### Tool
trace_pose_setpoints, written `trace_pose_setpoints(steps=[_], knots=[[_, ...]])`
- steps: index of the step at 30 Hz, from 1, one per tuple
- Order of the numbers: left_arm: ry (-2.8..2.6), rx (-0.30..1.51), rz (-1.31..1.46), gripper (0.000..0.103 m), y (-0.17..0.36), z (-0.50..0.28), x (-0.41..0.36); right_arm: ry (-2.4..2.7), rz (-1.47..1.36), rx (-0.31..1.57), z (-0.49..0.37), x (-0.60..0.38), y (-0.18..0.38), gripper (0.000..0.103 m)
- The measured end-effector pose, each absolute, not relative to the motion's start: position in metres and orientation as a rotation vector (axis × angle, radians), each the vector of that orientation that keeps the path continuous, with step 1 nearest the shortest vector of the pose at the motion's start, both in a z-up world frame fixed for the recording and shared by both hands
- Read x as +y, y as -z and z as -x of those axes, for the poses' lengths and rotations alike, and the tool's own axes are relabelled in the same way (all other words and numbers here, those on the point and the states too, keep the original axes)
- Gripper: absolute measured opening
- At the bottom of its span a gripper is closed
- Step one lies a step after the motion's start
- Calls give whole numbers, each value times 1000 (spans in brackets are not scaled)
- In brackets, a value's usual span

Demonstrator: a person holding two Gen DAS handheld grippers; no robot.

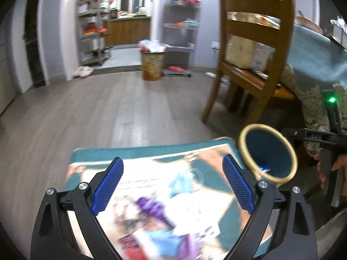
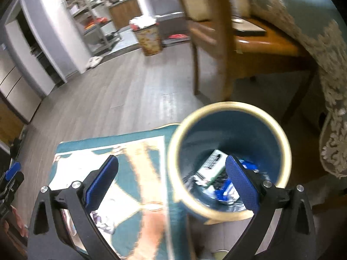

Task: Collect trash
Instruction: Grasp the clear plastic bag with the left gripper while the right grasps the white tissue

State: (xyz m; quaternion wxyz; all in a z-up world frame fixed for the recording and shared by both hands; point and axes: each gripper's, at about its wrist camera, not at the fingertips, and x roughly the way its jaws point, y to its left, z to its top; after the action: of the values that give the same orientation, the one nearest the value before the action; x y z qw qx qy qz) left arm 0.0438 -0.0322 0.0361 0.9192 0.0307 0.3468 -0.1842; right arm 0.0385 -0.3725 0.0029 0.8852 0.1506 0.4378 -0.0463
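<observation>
Right wrist: right gripper [image 2: 171, 182] wide, empty, above teal cream-rimmed bin [image 2: 229, 158] (wrappers inside); left gripper [image 1: 173, 184] wide; drop looks done, next piece not visible

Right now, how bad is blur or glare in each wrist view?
Left wrist: mat print smeared by motion blur, background soft, gripper fingers sharp. Right wrist: mat and chair streaked, blue bin rim blurred, carton inside legible, window glare top left, floor sheen.

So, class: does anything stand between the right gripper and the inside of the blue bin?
Nothing visible does. The right gripper hangs open over the bin, whose mouth is uncovered, with a box and wrappers at the bottom.
</observation>
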Motion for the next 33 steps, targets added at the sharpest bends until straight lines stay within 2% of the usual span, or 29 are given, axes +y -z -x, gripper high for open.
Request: trace_pose_setpoints(steps=[6, 12, 23, 27, 30, 32, 33], knots=[[269, 732, -77, 92, -23, -16, 30, 43, -279, 925, -39, -306, 0, 97], [191, 824, -25, 92, 14, 8, 84, 35, -322, 973, -30, -259, 18, 97], [175, 937, -75, 91, 61, 14, 102, 29, -298, 1064, -18, -192, 61, 97], [184, 979, -53, 81, 72, 10, 111, 17, -227, 1084, -22, -175, 70, 96], [184, 1007, -41, 79, 79, 8, 116, -5, -186, 1111, -25, -165, 78, 79], [188, 1027, -39, 68, 85, 5, 117, -39, -177, 1137, -26, -156, 86, 67], [195, 1038, -34, 65, 87, 4, 118, -61, -174, 1151, -28, -151, 91, 66]])
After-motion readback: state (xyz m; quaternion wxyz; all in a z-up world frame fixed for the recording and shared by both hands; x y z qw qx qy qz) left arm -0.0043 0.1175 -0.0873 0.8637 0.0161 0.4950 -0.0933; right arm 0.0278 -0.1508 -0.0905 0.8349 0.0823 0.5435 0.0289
